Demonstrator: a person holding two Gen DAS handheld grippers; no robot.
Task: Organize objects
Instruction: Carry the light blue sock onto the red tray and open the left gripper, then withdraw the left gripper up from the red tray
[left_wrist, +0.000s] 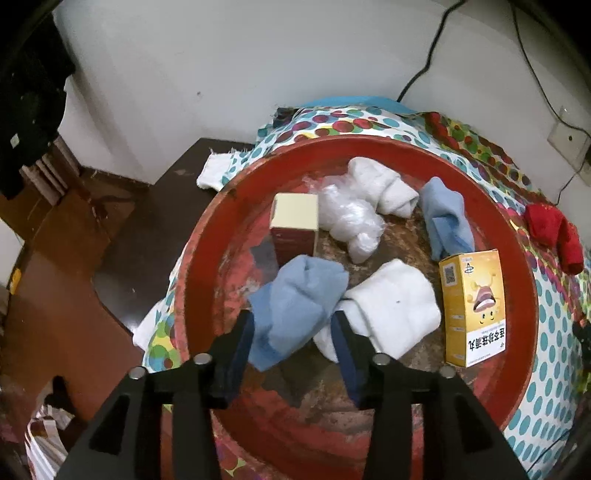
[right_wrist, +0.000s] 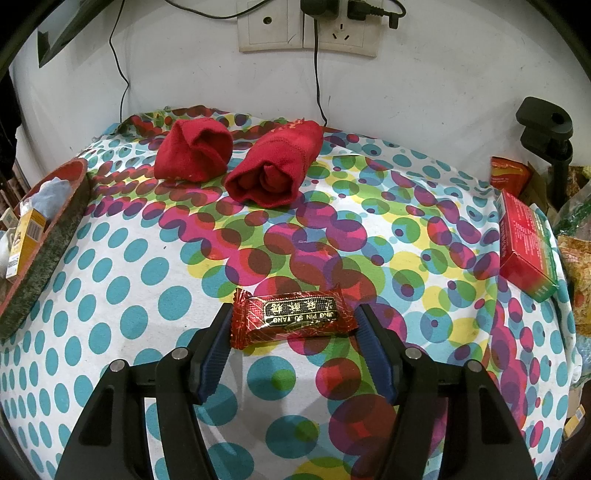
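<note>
In the left wrist view my left gripper (left_wrist: 293, 319) is closed on a light blue rolled cloth (left_wrist: 295, 306) over a round red tray (left_wrist: 207, 258). The tray holds another blue cloth (left_wrist: 445, 218), two white cloths (left_wrist: 391, 302) (left_wrist: 380, 186), a crumpled clear plastic bag (left_wrist: 351, 218), a maroon box (left_wrist: 293, 229) and a yellow box (left_wrist: 474, 306). In the right wrist view my right gripper (right_wrist: 293, 321) is open around a red snack packet (right_wrist: 293, 319) lying on the dotted tablecloth (right_wrist: 129, 295). Two red rolled cloths (right_wrist: 194, 149) (right_wrist: 275, 170) lie beyond it.
A red and green box (right_wrist: 526, 243) lies at the table's right edge beside snack bags (right_wrist: 576, 266). The red tray's rim (right_wrist: 48, 236) shows at the left. Wall sockets (right_wrist: 306, 29) with cables hang above. A dark table (left_wrist: 147, 236) and floor lie left of the tray.
</note>
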